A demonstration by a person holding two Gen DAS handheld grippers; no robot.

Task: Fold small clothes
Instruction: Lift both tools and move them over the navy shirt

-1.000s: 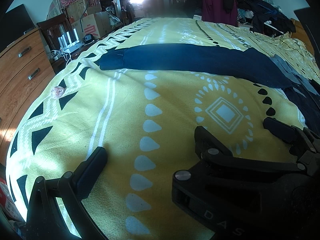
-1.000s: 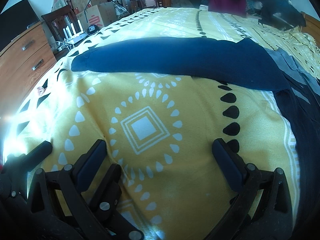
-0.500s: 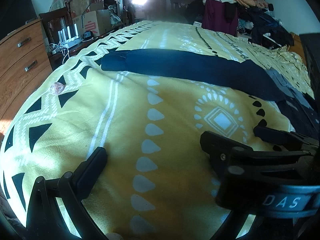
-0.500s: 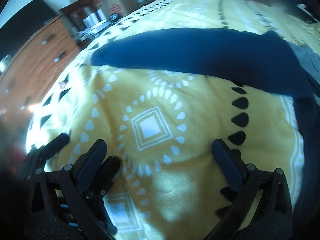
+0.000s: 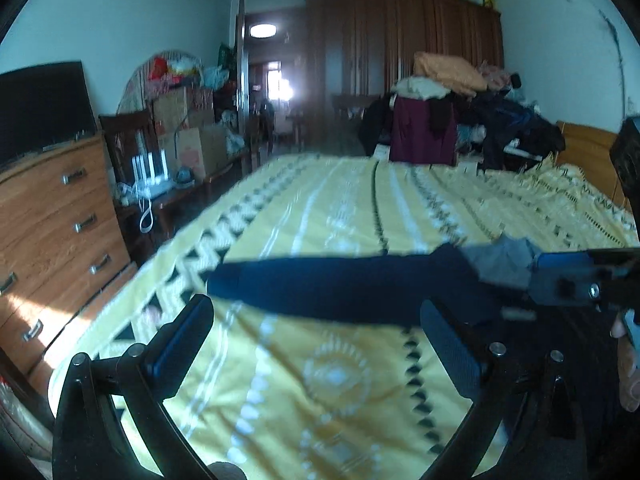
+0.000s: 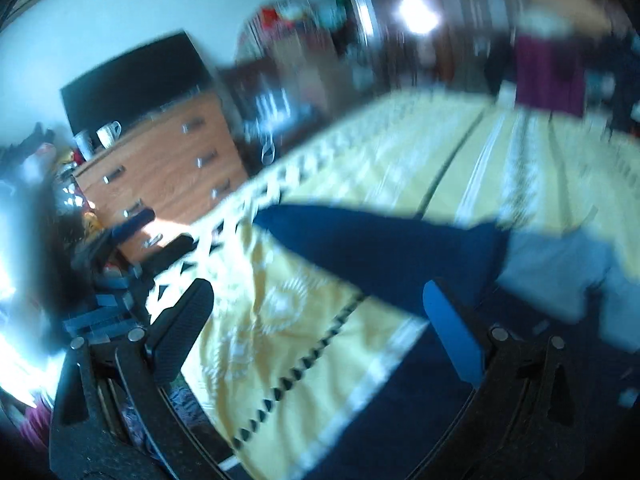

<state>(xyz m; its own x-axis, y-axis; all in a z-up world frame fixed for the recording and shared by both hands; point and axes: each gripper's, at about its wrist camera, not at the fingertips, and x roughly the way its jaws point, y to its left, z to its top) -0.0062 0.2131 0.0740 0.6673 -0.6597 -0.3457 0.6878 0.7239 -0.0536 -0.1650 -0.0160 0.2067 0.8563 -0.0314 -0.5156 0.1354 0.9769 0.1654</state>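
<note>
On the yellow bedspread (image 5: pixel 320 216) a navy garment (image 5: pixel 332 292) lies stretched out, its right end blurred and hidden behind the right gripper (image 6: pixel 316 312). Both that and the left gripper (image 5: pixel 316 332) are spread wide and empty above the bedspread. A dresser (image 5: pixel 52 240) stands left of it.

Blurred navy garment (image 6: pixel 384 248) across yellow bedspread (image 6: pixel 288 344), tool (image 6: pixel 316 320) agape.

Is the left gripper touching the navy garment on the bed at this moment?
Apart. In the left wrist view the left gripper has its fingers spread wide with only yellow bedspread between them; the navy garment lies beyond the fingertips, unheld.
</note>
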